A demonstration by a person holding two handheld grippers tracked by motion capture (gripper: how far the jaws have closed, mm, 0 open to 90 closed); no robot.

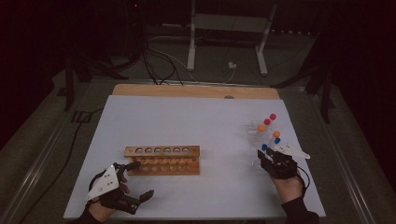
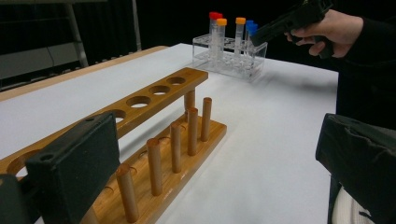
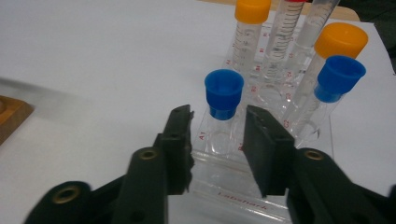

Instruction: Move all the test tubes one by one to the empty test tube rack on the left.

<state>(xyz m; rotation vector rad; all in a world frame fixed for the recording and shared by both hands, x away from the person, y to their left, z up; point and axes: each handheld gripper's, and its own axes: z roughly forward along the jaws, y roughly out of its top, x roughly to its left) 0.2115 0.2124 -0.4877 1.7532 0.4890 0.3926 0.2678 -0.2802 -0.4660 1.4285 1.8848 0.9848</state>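
**Closing in on nearest blue-cap tube, R side of table**

Straddling the blue-capped tube (image 3: 223, 105), the right gripper (image 3: 218, 135) has a jaw on either side of it, just below the cap. Small gaps show between pads and tube wall in the right gripper view, so jaws are narrowed but not yet pressing; tube not clamped.

Tube stands upright in the clear plastic rack (image 3: 233, 186), front corner slot nearest the gripper. Rack sits at approx 3 o'clock on the white table (image 1: 187, 116). At 1 o'clock from the tube: second blue-capped tube (image 3: 337, 79), leaning. Beyond it an orange-capped tube (image 3: 340, 41); another orange-capped one (image 3: 252, 11) at 12 o'clock. Red caps (image 1: 270, 119) at the rack's far end in high view.

Right gripper (image 1: 273, 158) in high view sits at the rack's near end, hand coming in from 5 o'clock.

Left gripper (image 1: 133, 179) at approx 7 o'clock on table, jaws wide apart, nothing between them; far jaw touching or just beside the left end of the wooden rack (image 1: 162, 159), can't tell which. Wooden rack near table centre, holes empty, well apart from clear rack.
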